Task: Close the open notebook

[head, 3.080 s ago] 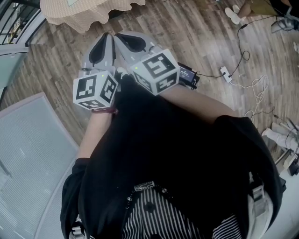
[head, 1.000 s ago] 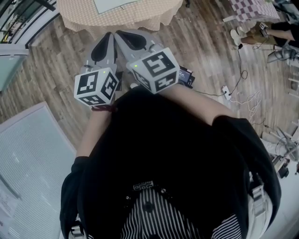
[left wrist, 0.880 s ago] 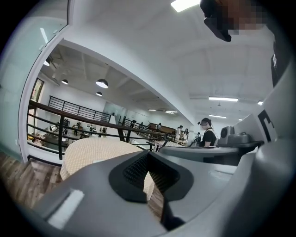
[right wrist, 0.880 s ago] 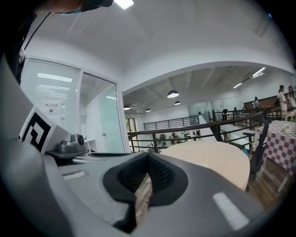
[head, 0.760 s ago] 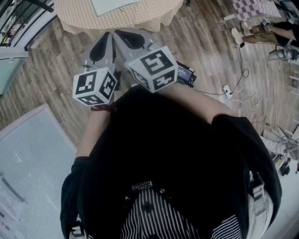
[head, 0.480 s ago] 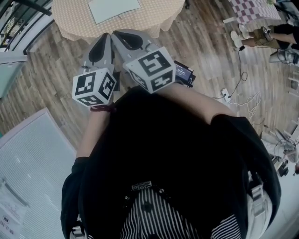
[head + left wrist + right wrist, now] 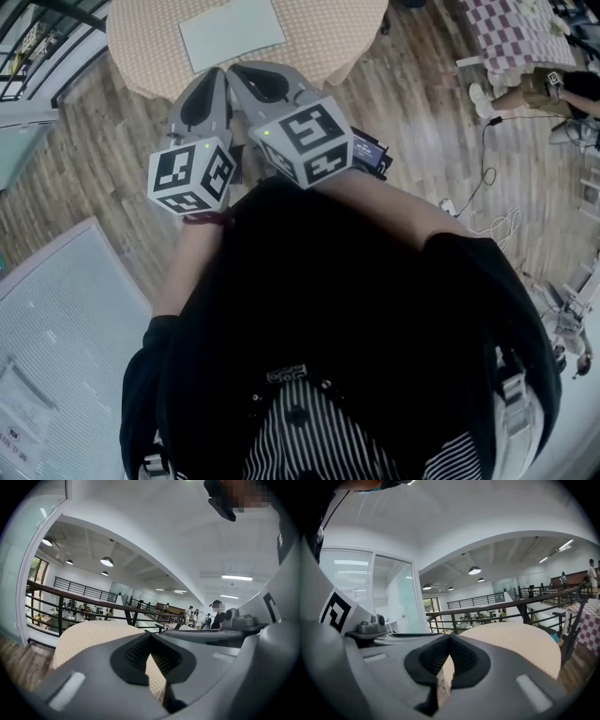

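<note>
In the head view a pale rectangular notebook (image 7: pixel 232 33) lies flat on a round table (image 7: pixel 319 28) covered with a beige checked cloth, at the top of the frame. My left gripper (image 7: pixel 217 75) and right gripper (image 7: pixel 240 68) are held side by side in front of my chest, short of the table's near edge. Both are shut with nothing between the jaws. In the left gripper view the left gripper (image 7: pixel 149 634) points at the table (image 7: pixel 93 634), seen edge-on. The right gripper (image 7: pixel 449 636) faces the same table (image 7: pixel 511 644). The notebook does not show in either gripper view.
A dark device (image 7: pixel 371 152) lies on the wood floor just right of the grippers. A pale ribbed panel (image 7: pixel 56 319) fills the lower left. Cables (image 7: pixel 487 187) trail at the right, near a checked-cloth table (image 7: pixel 516 28). A black railing (image 7: pixel 93 603) stands behind the round table.
The round table and notebook have slid further into the head view from the top, closer to the grippers. Both grippers keep their pose, shut and side by side.
</note>
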